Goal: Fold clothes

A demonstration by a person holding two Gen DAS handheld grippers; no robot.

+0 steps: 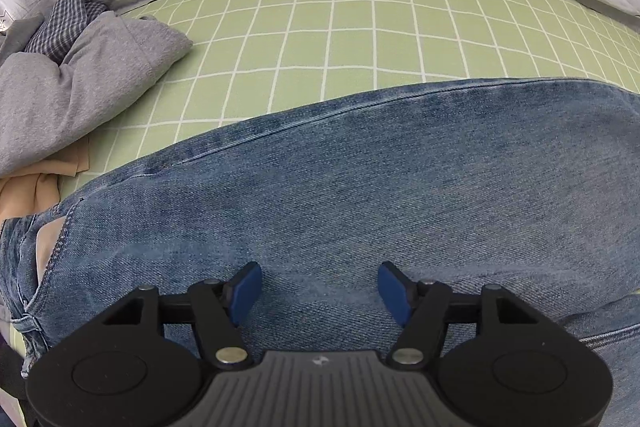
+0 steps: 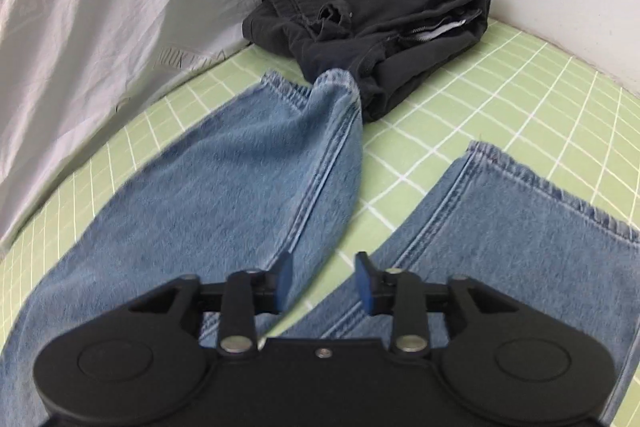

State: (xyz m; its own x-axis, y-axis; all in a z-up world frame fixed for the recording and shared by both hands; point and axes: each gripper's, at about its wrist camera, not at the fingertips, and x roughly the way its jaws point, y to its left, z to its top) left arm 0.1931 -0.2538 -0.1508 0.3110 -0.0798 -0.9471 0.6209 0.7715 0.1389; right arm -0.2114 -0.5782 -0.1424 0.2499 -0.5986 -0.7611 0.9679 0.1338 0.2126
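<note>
Jeans point(image 2: 224, 187): 1 pair, faded blue denim, frayed hems, spread flat on the green checked sheet point(image 1: 340, 27); 2 legs splayed apart, 1 hem touching the black garment point(image 2: 380, 27) at the far corner. Other clothes: 1 grey top point(image 1: 80, 79), 1 checked shirt point(image 1: 64, 23), at the sheet's left edge. Left gripper point(image 1: 320, 291): open, empty, over denim. Right gripper point(image 2: 324, 283): open, empty, between legs.

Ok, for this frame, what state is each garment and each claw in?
Blue jeans: spread flat, legs apart, unfolded.
Black garment: bunched at the far corner, zip showing.
Grey sweatshirt: crumpled in a pile.
Checked shirt: crumpled, tucked behind the grey one.
Left claw: open over the denim, holding nothing.
Right claw: open, empty.
</note>
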